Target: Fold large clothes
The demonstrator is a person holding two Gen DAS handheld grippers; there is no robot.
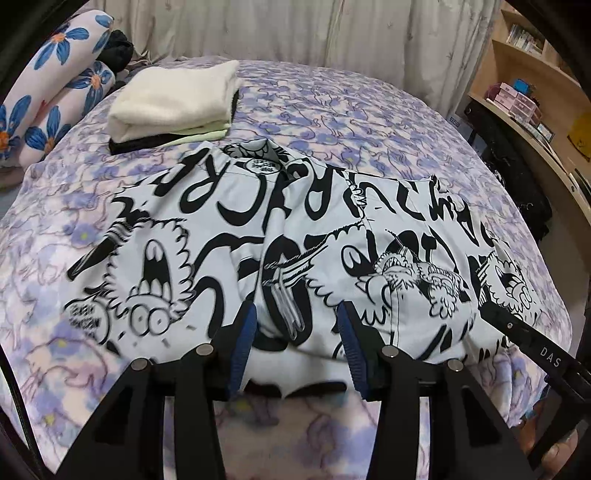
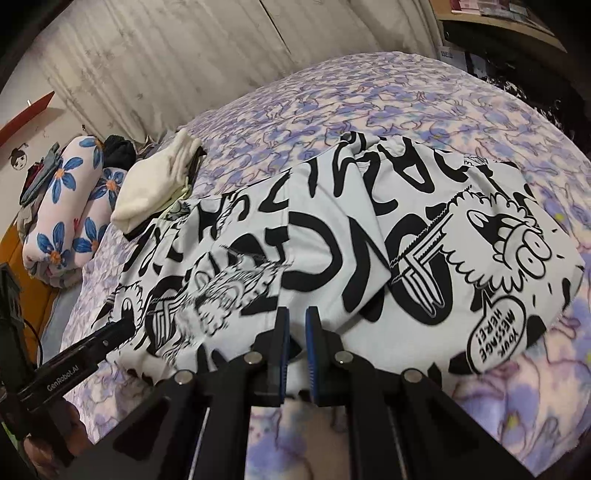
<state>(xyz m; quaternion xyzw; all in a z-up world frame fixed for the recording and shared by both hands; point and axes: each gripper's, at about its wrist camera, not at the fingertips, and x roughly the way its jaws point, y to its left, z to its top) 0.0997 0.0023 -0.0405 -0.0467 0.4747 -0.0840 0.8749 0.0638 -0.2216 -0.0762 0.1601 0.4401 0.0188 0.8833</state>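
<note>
A white garment with black cartoon print [image 1: 295, 251] lies partly folded on the purple flowered bed [image 1: 332, 110]; it also shows in the right wrist view [image 2: 332, 240]. My left gripper [image 1: 297, 325] is open, its blue pads [image 1: 243, 343] over the garment's near edge. My right gripper [image 2: 297, 325] has its pads [image 2: 312, 354] nearly together at the garment's near edge; the narrow gap does not show clearly whether cloth is pinched. The right gripper's tip [image 1: 495, 314] rests on the garment in the left wrist view; the left gripper's tip [image 2: 122, 326] shows in the right wrist view.
A stack of folded clothes, cream on top [image 1: 173, 99], sits at the bed's far left. Flowered pillows [image 1: 48, 107] lie beyond it. Curtains [image 1: 295, 29] hang behind the bed. Wooden shelves [image 1: 535, 74] stand to the right.
</note>
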